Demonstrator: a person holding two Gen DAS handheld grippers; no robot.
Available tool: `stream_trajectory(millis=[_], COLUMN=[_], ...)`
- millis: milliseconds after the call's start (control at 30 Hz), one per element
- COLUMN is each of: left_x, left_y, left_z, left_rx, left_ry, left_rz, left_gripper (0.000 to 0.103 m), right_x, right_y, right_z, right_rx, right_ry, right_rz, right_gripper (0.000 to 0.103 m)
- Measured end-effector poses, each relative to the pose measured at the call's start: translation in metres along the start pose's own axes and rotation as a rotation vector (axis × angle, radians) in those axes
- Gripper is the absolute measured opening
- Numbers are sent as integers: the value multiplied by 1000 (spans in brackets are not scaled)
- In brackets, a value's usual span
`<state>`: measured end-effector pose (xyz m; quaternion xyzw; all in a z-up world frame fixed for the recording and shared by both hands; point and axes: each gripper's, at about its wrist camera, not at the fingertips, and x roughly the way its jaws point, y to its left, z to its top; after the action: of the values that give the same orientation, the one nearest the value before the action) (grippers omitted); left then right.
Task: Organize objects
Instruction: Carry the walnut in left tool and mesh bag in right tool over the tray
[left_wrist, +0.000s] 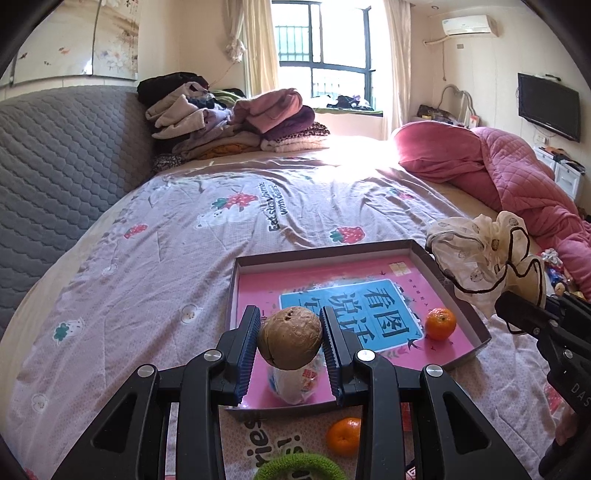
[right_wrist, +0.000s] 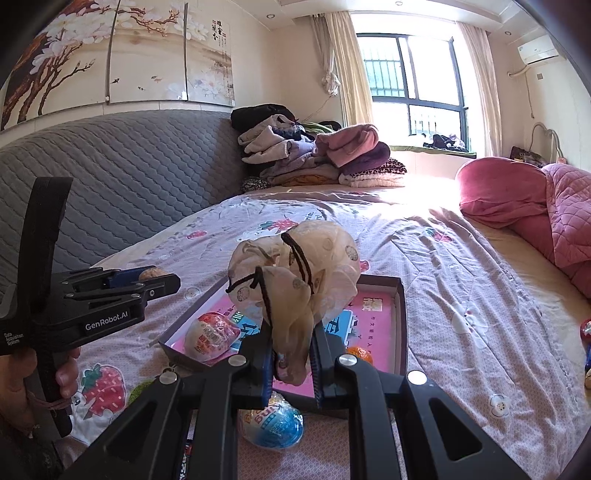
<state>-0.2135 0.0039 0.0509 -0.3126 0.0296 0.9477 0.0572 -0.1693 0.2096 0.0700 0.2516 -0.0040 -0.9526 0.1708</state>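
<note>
Black left hand-held gripper (left_wrist: 290, 338) clamps round brown walnut (left_wrist: 289, 338) above shallow pink-floored cardboard box (left_wrist: 458, 284); right hand-held gripper (right_wrist: 293, 360) pinches sheer cream drawstring pouch (right_wrist: 295, 273) over same box, on strawberry-print bed (left_wrist: 166, 240).

You were in a home bedroom: bed (left_wrist: 184, 206) with strawberry-print sheet, padded headboard (right_wrist: 122, 177), folded clothes pile (left_wrist: 229, 122), wall TV (left_wrist: 548, 105), curtained window (right_wrist: 413, 81).

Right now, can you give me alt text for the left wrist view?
The left gripper holds a brown walnut between its jaws above a shallow pink tray on a bed. One orange sits in the tray; another orange lies on the sheet beside it.
</note>
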Motion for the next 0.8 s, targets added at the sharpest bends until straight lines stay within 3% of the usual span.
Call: stream_trajectory(millis=[800], left_x=[75], left_y=[-55], left_z=[-18], left_rx=[98], left_ry=[121], left_rz=[-67], left_gripper=[34], right_x=[79], right_y=[-19], right_z=[-9], right_rx=[-43], right_ry=[115], right_rz=[-42], right_gripper=[17])
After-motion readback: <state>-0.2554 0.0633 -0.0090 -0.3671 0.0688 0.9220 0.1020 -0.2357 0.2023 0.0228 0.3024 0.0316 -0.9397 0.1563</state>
